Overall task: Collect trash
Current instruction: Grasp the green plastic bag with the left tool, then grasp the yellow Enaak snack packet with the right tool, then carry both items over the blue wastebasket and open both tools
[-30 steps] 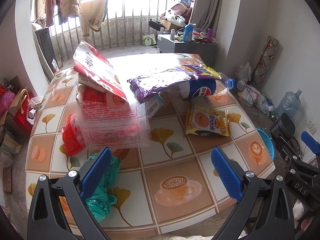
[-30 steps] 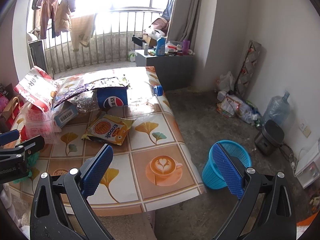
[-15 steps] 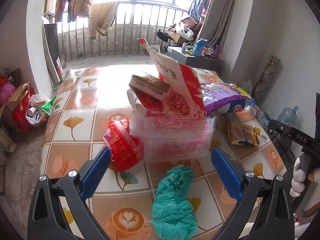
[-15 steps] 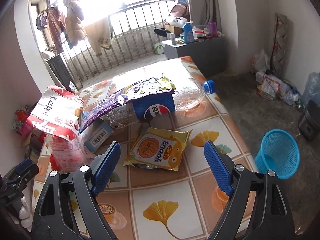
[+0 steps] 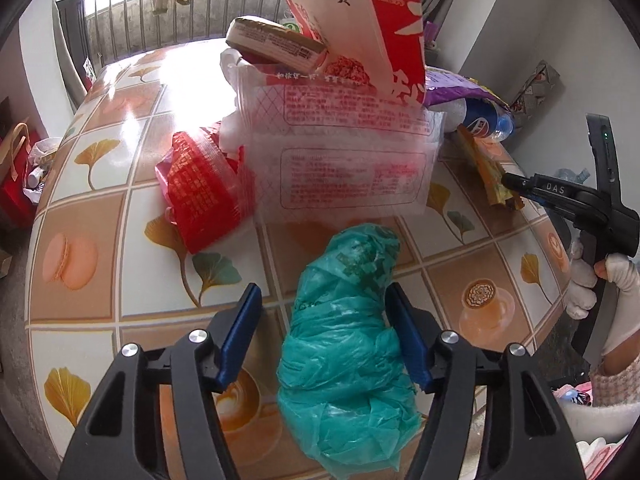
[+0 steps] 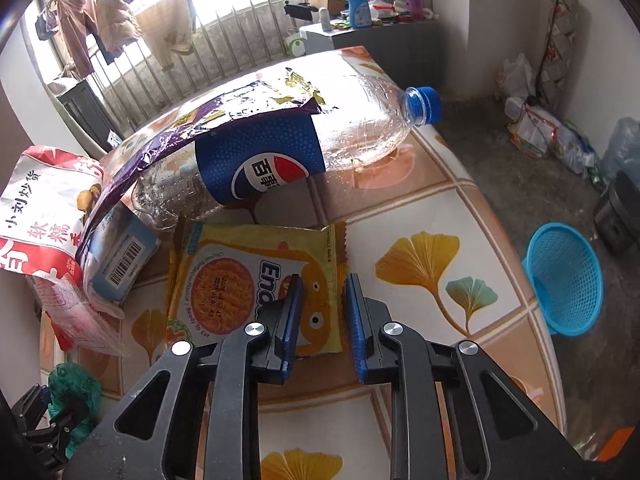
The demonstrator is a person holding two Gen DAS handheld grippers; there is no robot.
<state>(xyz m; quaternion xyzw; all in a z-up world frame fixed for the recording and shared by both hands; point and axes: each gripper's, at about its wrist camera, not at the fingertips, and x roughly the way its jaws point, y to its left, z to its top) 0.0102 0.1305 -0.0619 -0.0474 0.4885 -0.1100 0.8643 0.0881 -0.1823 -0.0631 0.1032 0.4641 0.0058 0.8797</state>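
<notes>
Left gripper [image 5: 322, 328] straddles the green plastic bag [image 5: 348, 344] at the table's near edge, jaws partly closed with only the right pad touching; thin film could slip or tear. Right gripper [image 6: 322, 312] stands narrow over the yellow snack packet [image 6: 256, 284] mid-table, not gripping; it's flat, so pads may skid. Patterned tablecloth [image 6: 420, 216], cluttered; blue basket [image 6: 564, 280] on the floor off the right edge.
</notes>
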